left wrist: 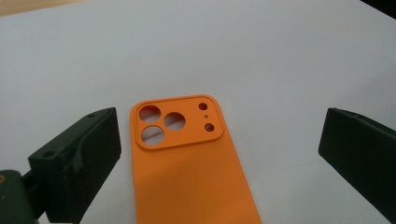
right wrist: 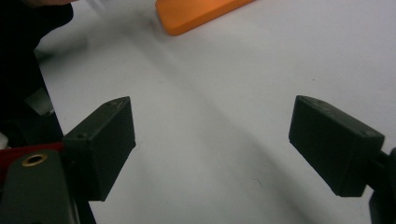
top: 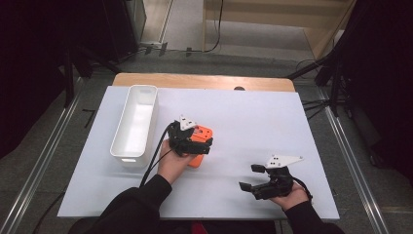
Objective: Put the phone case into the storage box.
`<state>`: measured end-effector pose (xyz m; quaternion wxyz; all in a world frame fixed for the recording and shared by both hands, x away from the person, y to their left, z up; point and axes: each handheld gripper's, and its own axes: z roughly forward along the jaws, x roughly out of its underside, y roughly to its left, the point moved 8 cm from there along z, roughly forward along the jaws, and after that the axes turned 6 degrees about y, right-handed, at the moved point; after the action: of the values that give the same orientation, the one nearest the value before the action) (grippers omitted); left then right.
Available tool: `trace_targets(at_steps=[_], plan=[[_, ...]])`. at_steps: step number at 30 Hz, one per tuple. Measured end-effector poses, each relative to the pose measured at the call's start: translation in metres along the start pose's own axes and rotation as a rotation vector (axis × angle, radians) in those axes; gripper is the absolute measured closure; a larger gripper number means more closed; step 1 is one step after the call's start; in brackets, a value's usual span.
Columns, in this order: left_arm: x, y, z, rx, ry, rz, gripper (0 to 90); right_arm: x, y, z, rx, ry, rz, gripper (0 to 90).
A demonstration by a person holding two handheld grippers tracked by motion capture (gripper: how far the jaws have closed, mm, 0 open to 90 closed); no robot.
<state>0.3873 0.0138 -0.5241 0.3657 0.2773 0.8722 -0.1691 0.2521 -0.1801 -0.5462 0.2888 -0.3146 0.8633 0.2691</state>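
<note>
A white bin [top: 135, 123] stands empty along the bench's [top: 253, 117] left edge. Just to its right, toward the middle of the bench, an orange phone case [left wrist: 187, 163] lies flat, camera cutouts up and pointing toward the far edge. The left tool [top: 194, 142] hovers over it with jaws spread wide on either side of the case, not yet touching. Near the front right corner the right tool [top: 253, 178] waits low over bare white surface, jaws likewise wide and holding nothing. By the look of things the work has barely begun: the case remains ungripped, and lifting and placing it, perhaps into the bin, is all left.
</note>
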Motion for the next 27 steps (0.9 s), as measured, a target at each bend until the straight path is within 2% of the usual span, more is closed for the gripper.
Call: trace_targets(at_steps=[9, 15, 21, 27], plan=[[0.005, -0.001, 0.005, -0.003, 0.010, -0.008, 0.0, 0.000, 0.000, 0.000, -0.001, 0.002, 0.002, 13.4], [0.009, -0.003, 0.009, -0.008, 0.027, 0.007, 0.0, 0.000, 0.000, 0.000, 0.000, 0.002, 0.003, 13.3], [0.015, -0.001, 0.013, -0.007, 0.037, -0.021, 0.0, 0.001, 0.000, 0.000, 0.000, 0.001, 0.001, 13.3], [0.018, -0.001, 0.016, -0.021, 0.041, -0.014, 0.0, 0.001, 0.000, 0.000, 0.000, 0.001, 0.002, 13.3]])
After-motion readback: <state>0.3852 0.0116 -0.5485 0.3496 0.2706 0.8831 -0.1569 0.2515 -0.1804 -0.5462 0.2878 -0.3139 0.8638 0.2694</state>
